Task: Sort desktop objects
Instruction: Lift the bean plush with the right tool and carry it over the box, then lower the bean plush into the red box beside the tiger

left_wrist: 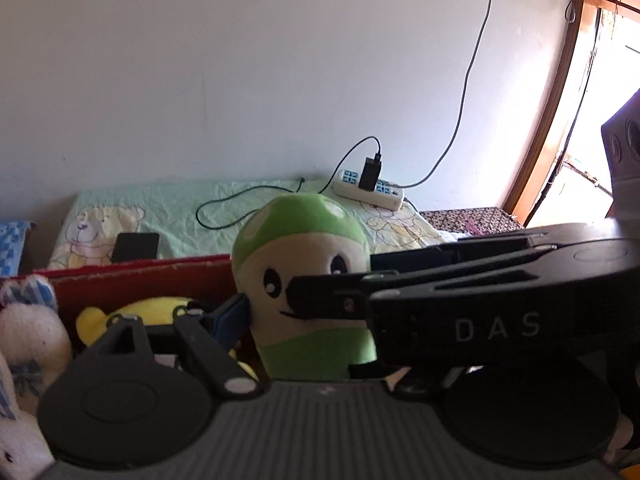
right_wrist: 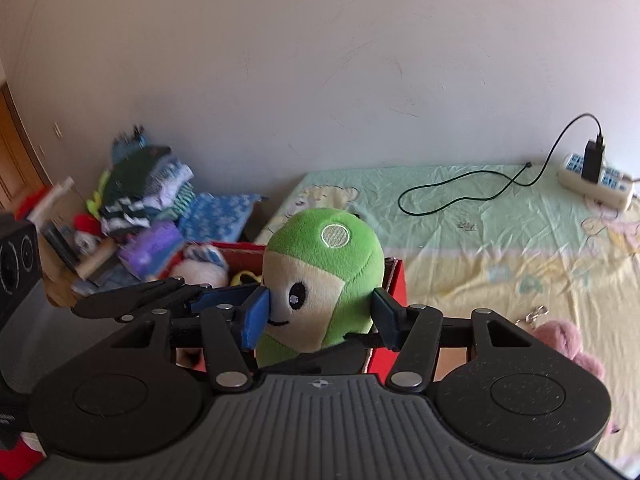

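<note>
A green and cream plush toy (right_wrist: 340, 264) with a stitched face hangs upright over an open red box (right_wrist: 394, 280). My right gripper (right_wrist: 320, 316) is shut on it, the blue pads (right_wrist: 256, 320) pressing its cheek and its back. In the left wrist view the same plush toy (left_wrist: 308, 248) sits between the fingers of my left gripper (left_wrist: 320, 312). That gripper's left pad (left_wrist: 236, 312) lies against the toy's side. The right gripper's black fingers (left_wrist: 320, 300) cross in front and hide the left gripper's other pad.
Inside the red box (left_wrist: 140, 284) lies a yellow plush (left_wrist: 160, 308); a white plush (left_wrist: 28, 332) sits at its left. A pink plush (right_wrist: 560, 340) lies on the bedsheet (right_wrist: 480, 220). Behind are a power strip with charger (left_wrist: 368, 192), a black phone (left_wrist: 135, 246) and a clothes pile (right_wrist: 148, 200).
</note>
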`<act>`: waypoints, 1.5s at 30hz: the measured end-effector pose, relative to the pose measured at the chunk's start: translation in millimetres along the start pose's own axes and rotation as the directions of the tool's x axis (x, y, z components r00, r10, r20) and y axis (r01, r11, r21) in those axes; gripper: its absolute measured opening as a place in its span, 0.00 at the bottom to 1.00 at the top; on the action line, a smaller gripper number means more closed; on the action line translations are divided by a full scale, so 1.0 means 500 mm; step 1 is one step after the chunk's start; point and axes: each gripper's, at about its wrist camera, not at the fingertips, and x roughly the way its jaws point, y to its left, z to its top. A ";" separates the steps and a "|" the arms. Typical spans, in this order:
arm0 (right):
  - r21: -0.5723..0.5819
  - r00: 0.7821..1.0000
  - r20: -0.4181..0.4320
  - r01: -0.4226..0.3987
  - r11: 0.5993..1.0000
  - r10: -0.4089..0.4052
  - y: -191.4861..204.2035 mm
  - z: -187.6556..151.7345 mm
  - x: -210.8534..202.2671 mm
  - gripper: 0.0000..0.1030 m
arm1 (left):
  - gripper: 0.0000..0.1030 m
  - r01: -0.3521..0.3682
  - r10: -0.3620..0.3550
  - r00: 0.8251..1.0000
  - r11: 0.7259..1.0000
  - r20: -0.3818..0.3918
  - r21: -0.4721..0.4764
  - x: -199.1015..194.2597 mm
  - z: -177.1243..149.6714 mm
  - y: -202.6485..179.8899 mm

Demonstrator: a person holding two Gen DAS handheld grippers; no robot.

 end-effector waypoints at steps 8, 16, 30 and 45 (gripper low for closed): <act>-0.152 0.985 -0.115 0.108 0.983 -0.126 0.054 -0.020 0.061 0.56 | 0.79 0.060 -0.057 0.991 0.998 -0.120 0.018 0.038 -0.049 0.051; -0.213 0.955 -0.236 0.128 0.969 -0.178 0.092 -0.023 0.101 0.56 | 0.88 0.091 -0.082 0.983 0.995 -0.165 0.045 0.030 -0.078 0.079; -0.085 0.970 -0.194 0.132 0.988 -0.146 0.062 -0.003 0.064 0.51 | 0.88 0.078 -0.056 0.981 0.991 -0.188 0.111 0.039 -0.080 0.074; -0.028 0.927 -0.367 0.075 0.997 -0.080 0.061 -0.030 0.105 0.16 | 0.91 0.114 -0.082 0.969 0.985 -0.233 0.129 0.031 -0.084 0.087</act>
